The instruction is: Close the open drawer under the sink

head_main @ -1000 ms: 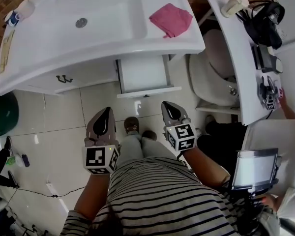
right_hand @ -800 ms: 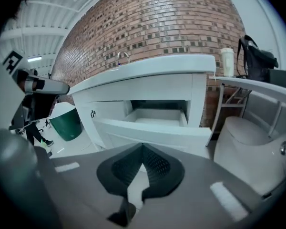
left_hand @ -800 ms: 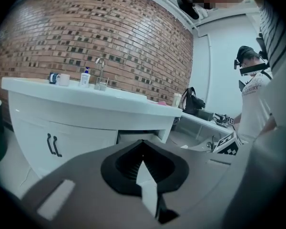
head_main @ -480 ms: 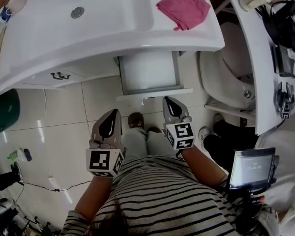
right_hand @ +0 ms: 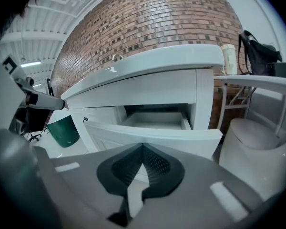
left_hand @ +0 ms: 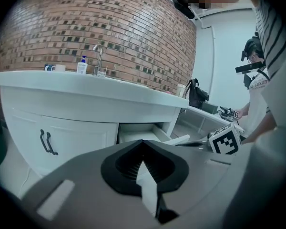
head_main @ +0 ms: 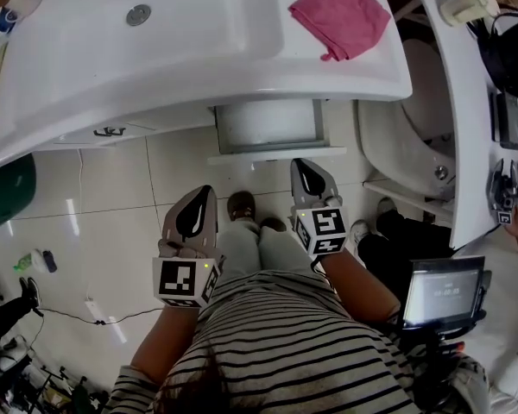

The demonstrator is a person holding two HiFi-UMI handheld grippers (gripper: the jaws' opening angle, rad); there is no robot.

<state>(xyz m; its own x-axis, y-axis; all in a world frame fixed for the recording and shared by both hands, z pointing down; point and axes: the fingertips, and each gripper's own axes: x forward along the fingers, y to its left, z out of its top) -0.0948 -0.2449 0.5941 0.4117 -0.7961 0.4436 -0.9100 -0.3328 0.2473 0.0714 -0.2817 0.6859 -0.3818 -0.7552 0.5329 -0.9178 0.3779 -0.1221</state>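
Note:
The white drawer (head_main: 266, 125) under the sink vanity (head_main: 198, 67) stands pulled out, and its front panel (head_main: 276, 154) faces me. My right gripper (head_main: 301, 166) is shut and empty, its tip just in front of the right part of that panel. In the right gripper view the drawer front (right_hand: 157, 136) fills the space right beyond the shut right gripper (right_hand: 143, 148), with the bare drawer box (right_hand: 155, 120) behind. My left gripper (head_main: 202, 197) is shut and empty, lower left of the drawer above the floor. The left gripper view shows the left gripper (left_hand: 143, 143) and the drawer (left_hand: 145, 133) ahead.
A pink cloth (head_main: 340, 15) lies on the vanity's right end. The cupboard door with dark handles (head_main: 110, 131) is left of the drawer. A green bin (head_main: 4, 192) stands at far left. A white bowl-shaped fixture (head_main: 414, 145) and a cluttered side counter (head_main: 466, 102) are on the right.
The view has closed in on the vanity. Both grippers have moved forward toward the drawer, and the right tip now sits just short of the drawer front.

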